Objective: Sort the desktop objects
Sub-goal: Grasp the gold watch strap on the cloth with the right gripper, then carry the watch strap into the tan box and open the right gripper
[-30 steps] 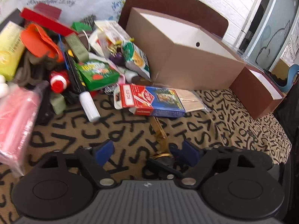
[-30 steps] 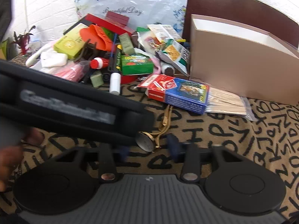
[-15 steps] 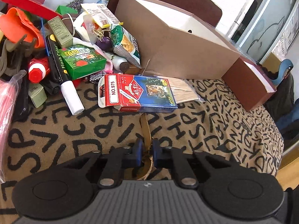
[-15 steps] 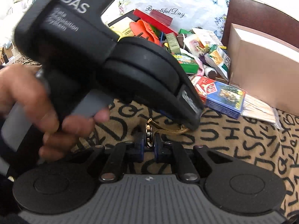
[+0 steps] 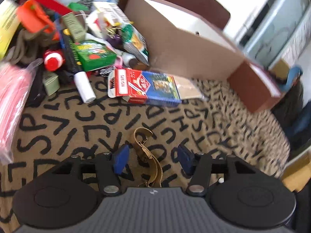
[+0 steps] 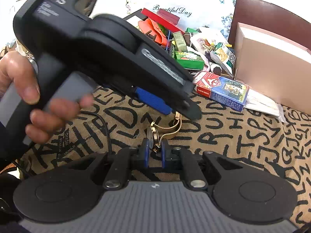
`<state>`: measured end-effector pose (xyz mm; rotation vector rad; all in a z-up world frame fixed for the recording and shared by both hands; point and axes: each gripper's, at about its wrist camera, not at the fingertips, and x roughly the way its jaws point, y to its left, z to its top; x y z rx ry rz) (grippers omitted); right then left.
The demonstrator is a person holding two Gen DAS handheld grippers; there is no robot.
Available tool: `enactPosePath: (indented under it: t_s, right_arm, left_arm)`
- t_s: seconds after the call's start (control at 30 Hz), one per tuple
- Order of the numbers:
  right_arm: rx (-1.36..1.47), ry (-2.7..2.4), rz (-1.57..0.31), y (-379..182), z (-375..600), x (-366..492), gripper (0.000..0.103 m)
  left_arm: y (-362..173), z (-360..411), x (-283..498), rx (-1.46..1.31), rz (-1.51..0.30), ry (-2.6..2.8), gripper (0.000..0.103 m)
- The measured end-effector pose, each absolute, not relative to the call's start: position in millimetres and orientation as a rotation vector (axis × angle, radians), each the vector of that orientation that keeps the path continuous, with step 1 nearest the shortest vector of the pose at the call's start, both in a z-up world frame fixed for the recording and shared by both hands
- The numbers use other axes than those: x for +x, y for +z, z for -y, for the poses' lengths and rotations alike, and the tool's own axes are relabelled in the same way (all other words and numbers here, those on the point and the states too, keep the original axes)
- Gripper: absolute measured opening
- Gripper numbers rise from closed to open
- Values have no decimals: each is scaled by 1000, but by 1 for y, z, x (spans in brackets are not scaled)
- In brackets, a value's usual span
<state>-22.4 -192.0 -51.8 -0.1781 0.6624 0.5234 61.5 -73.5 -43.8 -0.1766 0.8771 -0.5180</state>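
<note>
Worktop: covered by tan cloth printed with black letters, filling middle and lower frame in both views.

Tall beige open box: upper centre-right of left wrist view, standing on worktop; seen again at right edge of right wrist view. Smaller brown box touching its right end, blurred.

Heap of mixed items, upper left of left wrist view: orange piece, green carton, red-capped bottle, black marker with white cap, pink bag at left edge.

Red-and-blue card box: flat on cloth, just in front of beige box, centre of left wrist view; centre right in right wrist view.

Left gripper: lower centre of its own view, jaws opening, blue pads clear of anything; gold strap lying between them, untouched. Same gripper in right wrist view, held by a hand at left of frame.

Right gripper: lower centre, clenched on gold watch, pads pressing the case edge-on.

Watch band: trailing over cloth toward left gripper, lower centre of frame.
</note>
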Motion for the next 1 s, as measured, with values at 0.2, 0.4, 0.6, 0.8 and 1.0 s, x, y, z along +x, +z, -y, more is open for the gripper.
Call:
enactPosePath:
  t_s: [0.2, 0.4, 0.6, 0.8, 1.0]
  right_arm:
    - [-151, 518, -642, -56, 194, -25, 12]
    - [-105, 546, -610, -51, 199, -29, 8]
    - [-132, 551, -512, -24, 204, -34, 7]
    - [-170, 512, -392, 13, 219, -27, 7]
    - [-270, 424, -252, 54, 239, -11, 6]
  left_arm:
    - [-51, 66, 66, -164, -848, -501, 12]
    - [-43, 55, 66, -286, -865, -532, 3]
    - [-4, 67, 61, -283, -765, -595, 3]
    - [37, 87, 72, -243, -662, -661, 3]
    - [83, 126, 92, -177, -543, -732, 3]
